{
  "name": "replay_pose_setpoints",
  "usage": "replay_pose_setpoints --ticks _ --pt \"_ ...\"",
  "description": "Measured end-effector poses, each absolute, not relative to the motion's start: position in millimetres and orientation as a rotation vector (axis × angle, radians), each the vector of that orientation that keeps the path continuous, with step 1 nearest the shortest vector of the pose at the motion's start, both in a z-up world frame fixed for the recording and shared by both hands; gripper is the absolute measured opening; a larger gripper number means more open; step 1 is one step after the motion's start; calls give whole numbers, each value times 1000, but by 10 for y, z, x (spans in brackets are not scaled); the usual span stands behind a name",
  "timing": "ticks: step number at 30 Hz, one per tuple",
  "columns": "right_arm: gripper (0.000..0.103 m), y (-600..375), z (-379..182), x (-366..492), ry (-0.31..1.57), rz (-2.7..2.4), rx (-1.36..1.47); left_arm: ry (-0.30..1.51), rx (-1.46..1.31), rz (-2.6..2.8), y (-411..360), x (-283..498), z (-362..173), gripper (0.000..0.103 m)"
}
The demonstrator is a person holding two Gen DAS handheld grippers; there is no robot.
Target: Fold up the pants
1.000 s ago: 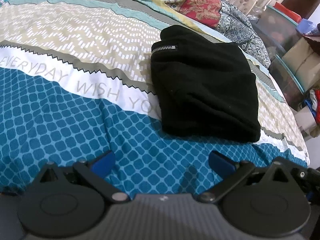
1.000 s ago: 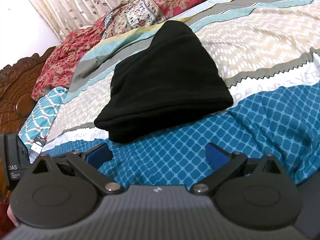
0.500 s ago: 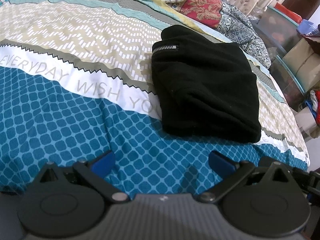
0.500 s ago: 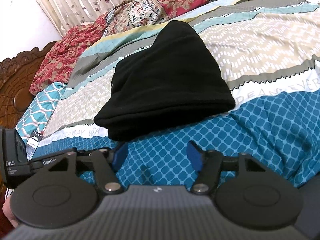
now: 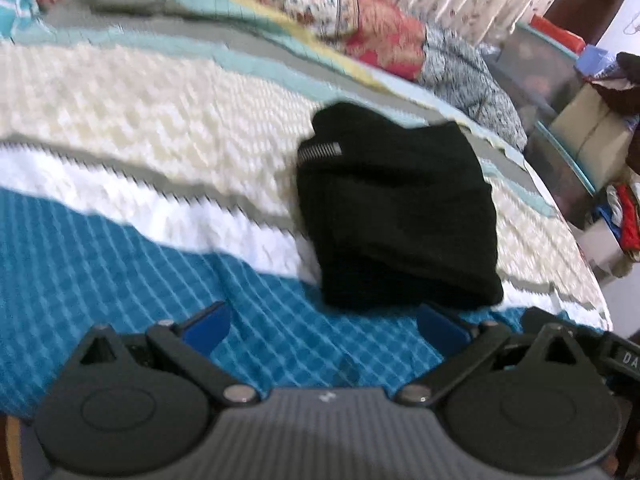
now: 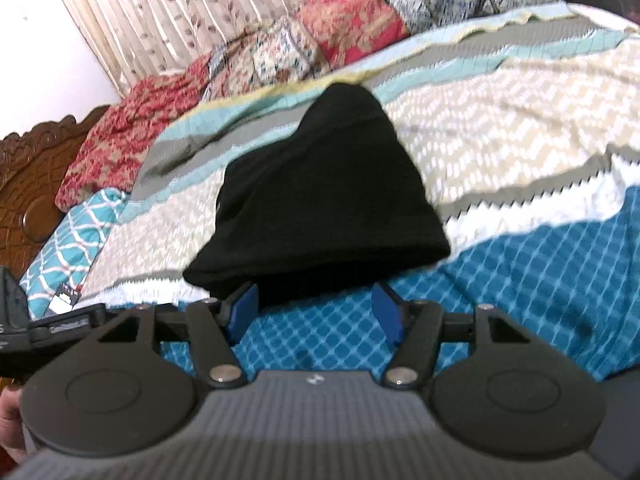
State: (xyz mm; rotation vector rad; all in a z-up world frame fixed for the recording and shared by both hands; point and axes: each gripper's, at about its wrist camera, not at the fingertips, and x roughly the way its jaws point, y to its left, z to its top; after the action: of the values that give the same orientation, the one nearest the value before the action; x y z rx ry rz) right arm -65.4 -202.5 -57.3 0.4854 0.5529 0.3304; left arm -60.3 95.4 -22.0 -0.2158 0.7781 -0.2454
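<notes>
The one pair of black pants (image 5: 396, 216) lay on the bed (image 5: 120, 264) as a compact folded bundle, a zipper (image 5: 320, 150) showing at its far corner, so the folding looked essentially done; at most some tidying seemed left. Two grippers hovered just short of its near edge. The left gripper (image 5: 324, 324) had its fingers spread wide, gripping nothing. The right gripper (image 6: 316, 312) had its fingers partly apart, also empty.
</notes>
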Motion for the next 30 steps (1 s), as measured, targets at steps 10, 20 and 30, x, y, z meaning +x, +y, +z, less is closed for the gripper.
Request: replay_pose_setpoints --ticks 10,20,30 --pt "71 -2255 -455 -498 470 296 464 780 -343 -301 1199 -277 -84 103" --pt "87 -2423 -459 -187 453 307 463 835 -483 -422 1086 475 -210 103" --pt "89 -2568 -643 448 520 379 550 940 -501 -483 698 958 -581 103"
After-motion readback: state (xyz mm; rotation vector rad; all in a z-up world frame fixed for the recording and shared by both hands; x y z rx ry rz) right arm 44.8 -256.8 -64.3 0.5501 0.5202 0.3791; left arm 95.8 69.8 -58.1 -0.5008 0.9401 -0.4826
